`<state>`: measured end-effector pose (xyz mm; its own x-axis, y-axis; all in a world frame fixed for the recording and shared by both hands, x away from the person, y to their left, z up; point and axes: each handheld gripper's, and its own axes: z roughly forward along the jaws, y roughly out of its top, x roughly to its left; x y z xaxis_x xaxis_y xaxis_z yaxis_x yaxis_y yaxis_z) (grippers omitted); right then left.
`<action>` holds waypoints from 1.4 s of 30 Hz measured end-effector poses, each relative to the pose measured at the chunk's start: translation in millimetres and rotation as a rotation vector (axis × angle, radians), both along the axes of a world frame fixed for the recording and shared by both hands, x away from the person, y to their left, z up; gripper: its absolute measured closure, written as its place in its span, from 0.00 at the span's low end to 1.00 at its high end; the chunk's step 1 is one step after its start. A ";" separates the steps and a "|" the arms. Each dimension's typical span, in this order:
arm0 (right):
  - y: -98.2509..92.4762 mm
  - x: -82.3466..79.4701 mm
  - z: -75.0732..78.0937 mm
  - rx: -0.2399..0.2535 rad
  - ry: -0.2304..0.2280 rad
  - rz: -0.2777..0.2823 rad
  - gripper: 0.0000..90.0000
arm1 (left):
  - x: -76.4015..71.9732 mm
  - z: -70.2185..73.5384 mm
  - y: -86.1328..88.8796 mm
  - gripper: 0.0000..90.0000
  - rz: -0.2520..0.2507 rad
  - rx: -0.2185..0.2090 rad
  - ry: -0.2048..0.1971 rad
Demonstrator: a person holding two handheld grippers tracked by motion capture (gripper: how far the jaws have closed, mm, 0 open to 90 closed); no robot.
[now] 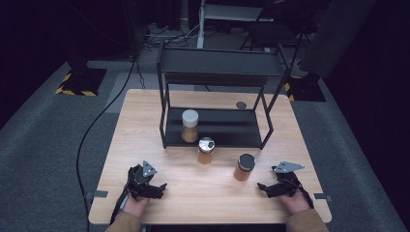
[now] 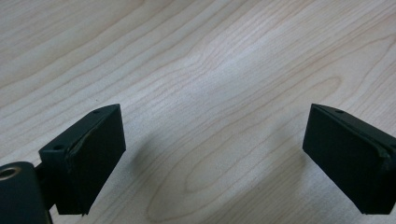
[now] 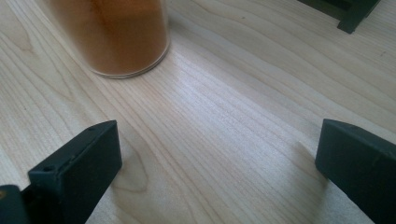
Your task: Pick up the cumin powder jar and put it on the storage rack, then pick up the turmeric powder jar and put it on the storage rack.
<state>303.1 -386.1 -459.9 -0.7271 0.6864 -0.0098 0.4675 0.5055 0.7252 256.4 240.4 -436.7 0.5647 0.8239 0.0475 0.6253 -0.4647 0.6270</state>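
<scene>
From the high view, I hold both tools low at the near edge of the table (image 1: 145, 121), the left gripper (image 1: 162, 188) and the right gripper (image 1: 262, 187) each resting with nothing between the jaws. Three spice jars wait ahead of me: a white-capped jar (image 1: 189, 125) already stands on the lower shelf of the black rack (image 1: 217, 77), a silver-capped jar (image 1: 206, 150) sits on the table just in front of the rack, and a black-capped jar (image 1: 244, 166) stands nearest my right gripper. I judge the work to be at its approach step, with two jars yet to be shelved and no grasp begun. In the left gripper view, my jaws stand spread wide over bare wood (image 2: 210, 70), no jar between or ahead of them. In the right gripper view, the jaws are likewise spread and empty, and the base of the black-capped jar (image 3: 116, 37), full of orange-brown powder, stands ahead and toward the left jaw, clear of both pads. The next move, as I read it, calls for sliding the right gripper forward and slightly left until the jar sits squarely between the pads, then closing level around its glass body below the cap.
</scene>
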 end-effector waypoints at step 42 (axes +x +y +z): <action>0.0 0.1 0.0 0.000 0.000 0.000 0.00 | -2.1 -18.9 19.8 0.00 -0.030 -0.086 -0.040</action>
